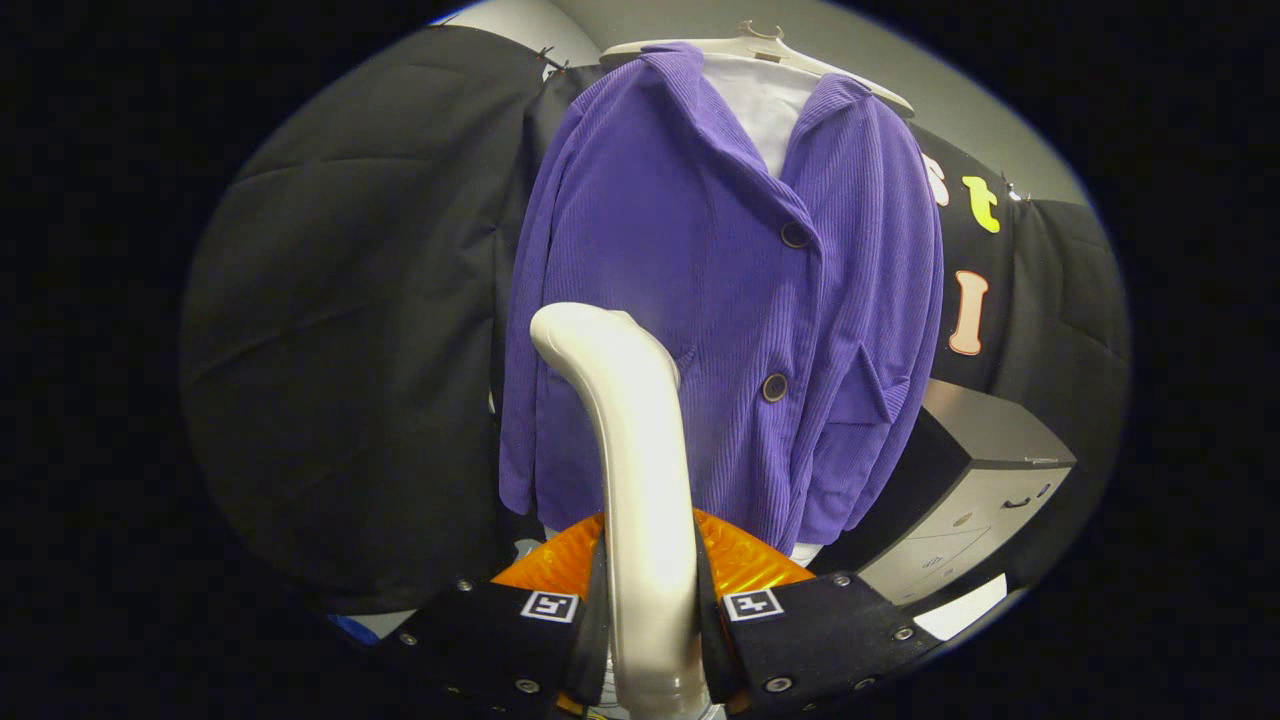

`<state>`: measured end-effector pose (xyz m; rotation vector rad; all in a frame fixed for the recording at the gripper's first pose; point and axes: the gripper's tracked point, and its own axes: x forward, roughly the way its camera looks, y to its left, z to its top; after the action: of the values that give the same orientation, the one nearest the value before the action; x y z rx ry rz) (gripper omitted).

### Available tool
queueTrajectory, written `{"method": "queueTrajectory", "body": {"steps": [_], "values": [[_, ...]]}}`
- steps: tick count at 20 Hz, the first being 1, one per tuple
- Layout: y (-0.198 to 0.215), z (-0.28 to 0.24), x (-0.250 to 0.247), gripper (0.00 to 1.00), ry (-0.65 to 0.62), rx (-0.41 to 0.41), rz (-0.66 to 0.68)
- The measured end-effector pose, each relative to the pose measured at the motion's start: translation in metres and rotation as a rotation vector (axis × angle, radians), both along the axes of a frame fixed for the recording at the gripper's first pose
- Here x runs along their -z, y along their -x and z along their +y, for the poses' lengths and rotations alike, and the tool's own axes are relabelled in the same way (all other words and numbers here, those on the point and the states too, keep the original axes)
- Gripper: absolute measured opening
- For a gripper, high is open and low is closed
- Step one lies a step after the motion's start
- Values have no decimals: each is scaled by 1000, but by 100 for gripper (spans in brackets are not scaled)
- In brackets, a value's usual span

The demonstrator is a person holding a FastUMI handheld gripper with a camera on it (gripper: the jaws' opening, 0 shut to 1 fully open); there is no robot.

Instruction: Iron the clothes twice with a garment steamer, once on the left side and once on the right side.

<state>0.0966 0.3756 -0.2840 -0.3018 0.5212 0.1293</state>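
A purple corduroy jacket (700,300) with dark buttons hangs on a white hanger (760,45) over a white shirt (765,110). My gripper (650,620) is shut on the white handle of the garment steamer (630,440), both fingers pressing its sides. The steamer's curved head rises straight ahead of the fingers and points at the jacket's lower left front, close to the cloth; I cannot tell whether it touches. An orange ribbed part (740,565) of the steamer sits just beyond the fingers.
A grey cabinet with drawers (970,500) stands to the right of the jacket, low down. Black cloth (350,350) hangs to the left of the jacket and behind it.
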Motion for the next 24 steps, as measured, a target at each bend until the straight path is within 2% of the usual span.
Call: {"method": "queueTrajectory", "body": {"steps": [15, 19, 24], "values": [[47, -42, 91, 39, 35, 19, 226], [71, -72, 89, 38, -4, 28, 258], [96, -128, 61, 38, -106, 96, 275]]}}
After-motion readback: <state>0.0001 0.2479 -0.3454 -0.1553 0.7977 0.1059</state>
